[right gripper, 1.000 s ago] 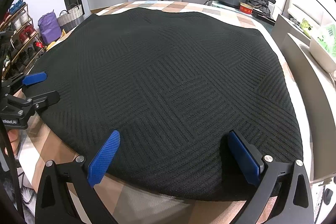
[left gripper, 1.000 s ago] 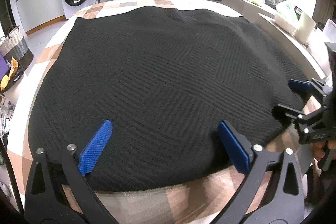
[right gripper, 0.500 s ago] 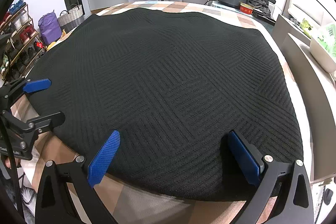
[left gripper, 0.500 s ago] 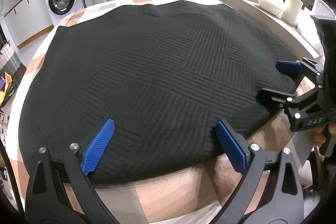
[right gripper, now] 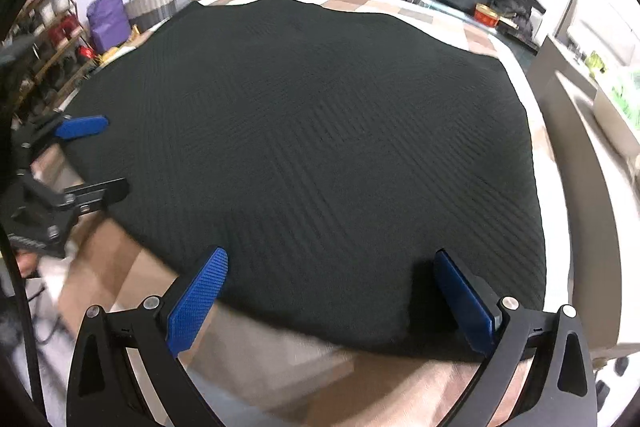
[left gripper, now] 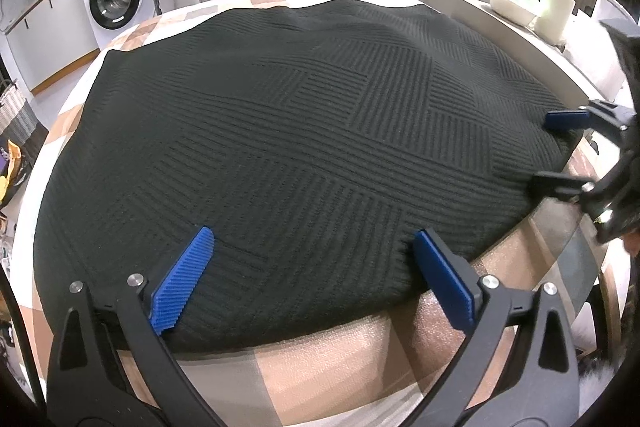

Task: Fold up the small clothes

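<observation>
The black knitted garment [left gripper: 288, 147] lies spread flat on the checked surface [left gripper: 320, 359], covering most of it, with its near hem running along the edge closest to me.

Step in hand: positioning for the first fold. I hold the left hand-held gripper [left gripper: 308, 279] at the near hem toward the left corner, and the right hand-held gripper [right gripper: 332, 291] at the near hem toward the right corner. Both sets of jaws stand wide apart, straddling the hem; neither holds any cloth. The blue pads [left gripper: 182, 287] rest at or just above the knit; contact cannot be confirmed.

Assessment: the fold has not begun; the garment shows no crease or doubled layer.

Next move, as judged:
1. Lower each hand-held gripper until one finger slides under the hem.
2. Close both on the hem edge together.
3. Lift evenly and carry the hem toward the far edge.

Caution: the knit is thick and soft; uneven lifting would likely skew the fold.
</observation>
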### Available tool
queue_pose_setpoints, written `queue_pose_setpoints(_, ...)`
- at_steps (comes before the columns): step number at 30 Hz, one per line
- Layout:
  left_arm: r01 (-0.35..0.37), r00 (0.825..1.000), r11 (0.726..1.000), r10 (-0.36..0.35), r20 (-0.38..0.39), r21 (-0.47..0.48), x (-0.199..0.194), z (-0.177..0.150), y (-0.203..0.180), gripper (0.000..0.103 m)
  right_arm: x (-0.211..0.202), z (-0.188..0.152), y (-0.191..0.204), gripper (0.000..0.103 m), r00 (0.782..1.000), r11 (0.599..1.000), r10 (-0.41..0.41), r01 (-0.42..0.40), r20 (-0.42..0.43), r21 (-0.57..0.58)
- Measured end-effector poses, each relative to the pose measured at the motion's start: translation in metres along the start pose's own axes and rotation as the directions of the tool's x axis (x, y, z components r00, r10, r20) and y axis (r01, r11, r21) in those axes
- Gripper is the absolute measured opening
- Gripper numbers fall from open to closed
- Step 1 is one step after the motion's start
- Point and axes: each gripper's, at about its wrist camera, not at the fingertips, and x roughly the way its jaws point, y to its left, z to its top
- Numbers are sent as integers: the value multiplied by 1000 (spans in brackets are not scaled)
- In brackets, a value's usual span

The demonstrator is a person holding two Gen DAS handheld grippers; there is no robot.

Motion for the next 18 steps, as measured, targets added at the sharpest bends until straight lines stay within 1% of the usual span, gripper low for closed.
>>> queue_pose_setpoints(1,2,1000,1000,-2,0,0,0,0,0,100,-5,-2,-5,103,1000,1000,-23,23,3,4)
queue_pose_setpoints(3,0,1000,1000,0,-1,1,-1,0,0,100,-13,-6,-19,103,995,995,-99,98,3,33)
queue_pose_setpoints(4,2,1000,1000,-2,0,-1,-1,0,0,100,-16,-8,-26,103,995,993,-105,104,4,59)
queue_pose_setpoints(5,1,1000,1000,-1,0,0,-1,0,0,101,-21,-11,-35,103,996,992,-90,88,13,95)
queue_pose_setpoints(6,1,1000,1000,-1,-1,1,0,0,0,101,-25,-13,-45,103,998,989,-59,55,26,138)
queue_pose_setpoints(8,3,1000,1000,-3,-1,1,-1,-1,0,101,-28,-17,-64,103,999,974,-8,-1,40,226)
queue_pose_setpoints(11,2,1000,1000,-2,-1,1,0,0,0,101,-19,-19,-81,103,999,954,11,-21,34,300)
queue_pose_setpoints(13,2,1000,1000,-2,-2,2,0,0,0,101,-8,-20,-87,97,998,935,57,-62,25,349)
queue_pose_setpoints(14,2,1000,1000,-2,-2,2,0,0,1,101,-5,-19,-88,91,997,927,75,-82,32,365)
queue_pose_setpoints(15,3,1000,1000,-3,-1,1,0,0,0,101,-7,-18,-88,88,995,923,69,-90,70,375)
queue_pose_setpoints(16,3,1000,1000,-3,-1,1,0,0,0,101,-8,-17,-89,85,992,917,88,-115,87,382)
queue_pose_setpoints(18,4,1000,1000,-4,-1,1,0,0,1,101,-11,-16,-90,83,985,900,118,-159,124,405)
